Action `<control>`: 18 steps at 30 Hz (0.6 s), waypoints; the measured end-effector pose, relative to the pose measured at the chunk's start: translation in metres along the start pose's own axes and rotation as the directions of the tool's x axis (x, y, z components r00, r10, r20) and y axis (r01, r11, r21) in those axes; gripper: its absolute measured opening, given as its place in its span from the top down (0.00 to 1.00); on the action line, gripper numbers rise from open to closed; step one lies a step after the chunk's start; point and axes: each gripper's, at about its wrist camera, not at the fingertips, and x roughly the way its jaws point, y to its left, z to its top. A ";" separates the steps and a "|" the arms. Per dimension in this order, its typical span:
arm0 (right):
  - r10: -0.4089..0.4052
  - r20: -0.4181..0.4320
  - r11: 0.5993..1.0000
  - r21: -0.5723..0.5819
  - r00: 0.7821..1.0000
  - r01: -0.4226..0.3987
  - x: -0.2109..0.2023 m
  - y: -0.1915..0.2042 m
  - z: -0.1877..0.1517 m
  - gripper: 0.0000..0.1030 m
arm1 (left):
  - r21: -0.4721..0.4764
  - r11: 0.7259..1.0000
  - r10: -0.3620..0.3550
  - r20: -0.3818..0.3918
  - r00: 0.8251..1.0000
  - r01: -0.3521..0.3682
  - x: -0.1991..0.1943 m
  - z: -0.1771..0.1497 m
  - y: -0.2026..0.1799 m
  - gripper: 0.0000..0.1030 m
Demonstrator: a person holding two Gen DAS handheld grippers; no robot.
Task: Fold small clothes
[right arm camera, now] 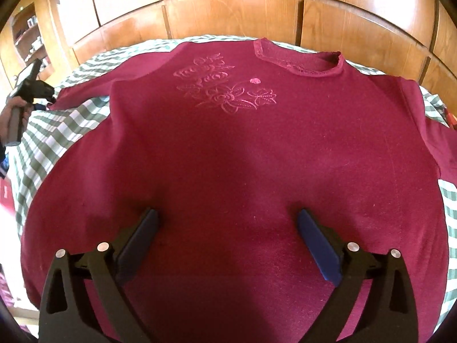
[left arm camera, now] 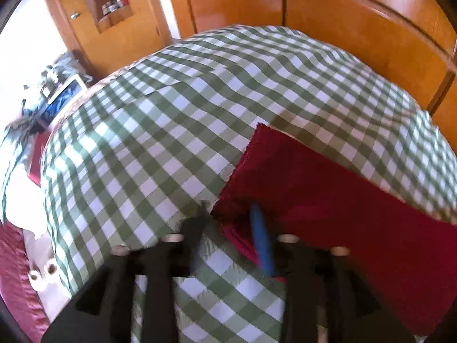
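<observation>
A dark red sweater (right arm camera: pixel 234 154) with an embroidered flower on the chest lies flat, front up, on a green-and-white checked cloth (right arm camera: pixel 54 131). My right gripper (right arm camera: pixel 228 223) hovers open over the sweater's lower middle, its blue pads (right arm camera: pixel 317 245) wide apart. In the left wrist view my left gripper (left arm camera: pixel 231 217) is at the end of the sweater's sleeve (left arm camera: pixel 328 194). The view is blurred. The jaws look open, with the blue pad (left arm camera: pixel 261 237) over the sleeve's cuff edge. The left gripper (right arm camera: pixel 42 93) also shows far left in the right wrist view, at the sleeve end.
The checked cloth (left arm camera: pixel 177 131) covers a bed or table. Wooden wardrobe panels (right arm camera: pixel 234 14) stand close behind it. A wooden shelf unit (left arm camera: pixel 108 0) and cluttered items (left arm camera: pixel 57 97) are at the left. A red box (left arm camera: pixel 37 157) lies beside the left edge.
</observation>
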 end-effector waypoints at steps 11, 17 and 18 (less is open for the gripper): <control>0.086 -0.017 0.988 0.133 0.996 -0.083 -0.033 -0.039 0.013 0.24 | 0.204 0.914 -0.393 0.217 0.894 0.352 -0.137 -0.083 -0.087 0.36; -0.069 0.103 0.852 0.523 0.992 0.005 -0.107 -0.198 -0.014 0.33 | 0.481 0.730 -0.584 0.072 0.808 0.485 -0.188 -0.180 -0.204 0.35; -0.070 0.126 0.790 0.612 0.990 -0.022 -0.119 -0.230 -0.024 0.33 | 0.527 0.689 -0.603 0.038 0.796 0.497 -0.195 -0.202 -0.226 0.35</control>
